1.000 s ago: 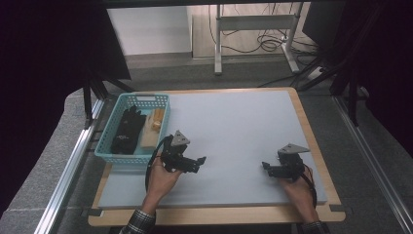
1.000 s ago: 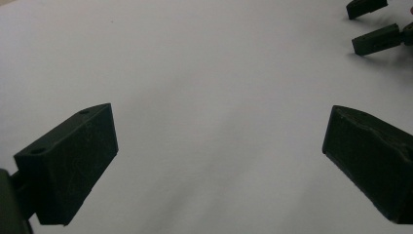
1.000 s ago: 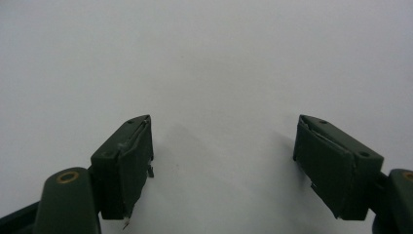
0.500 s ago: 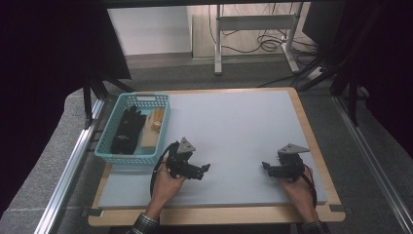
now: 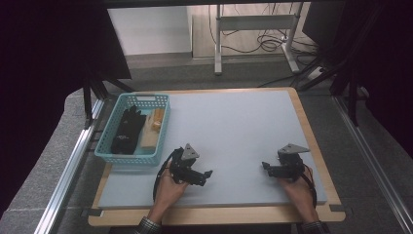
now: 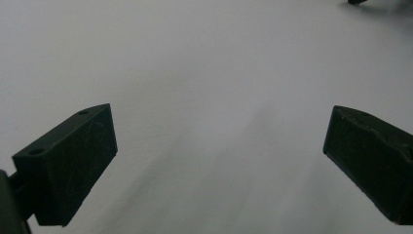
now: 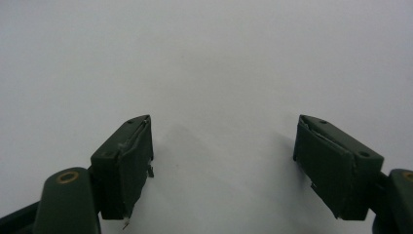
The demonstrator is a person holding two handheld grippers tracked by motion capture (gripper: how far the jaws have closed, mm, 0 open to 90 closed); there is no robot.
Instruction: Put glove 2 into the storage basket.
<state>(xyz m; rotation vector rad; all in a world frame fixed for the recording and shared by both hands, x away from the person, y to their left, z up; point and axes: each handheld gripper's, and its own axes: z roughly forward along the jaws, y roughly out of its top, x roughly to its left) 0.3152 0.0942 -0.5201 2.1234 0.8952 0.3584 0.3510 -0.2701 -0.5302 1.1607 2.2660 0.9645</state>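
Observation:
My left gripper [image 5: 207,175] lies low over the grey mat [image 5: 234,122] near the front, just right of a teal basket [image 5: 127,159], and points right. In the left gripper view it [image 6: 219,117] is open, with bare mat between its jaws. At the front right my right gripper [image 5: 266,166] points left, held in a hand. In the right gripper view it [image 7: 222,122] is open too, with bare mat between its jaws. The basket holds a black fabric item [image 5: 126,130] and wooden blocks [image 5: 152,130].
The mat lies on a wooden board [image 5: 314,141] with metal rails on both sides. A dark bit of the other gripper [image 6: 358,1] shows at the top right of the left gripper view. A metal stand and cables [image 5: 253,29] are on the floor beyond the table.
My left gripper has moved away from the basket, rightward and toward the front edge, and now points right. The right gripper has stayed where it was.

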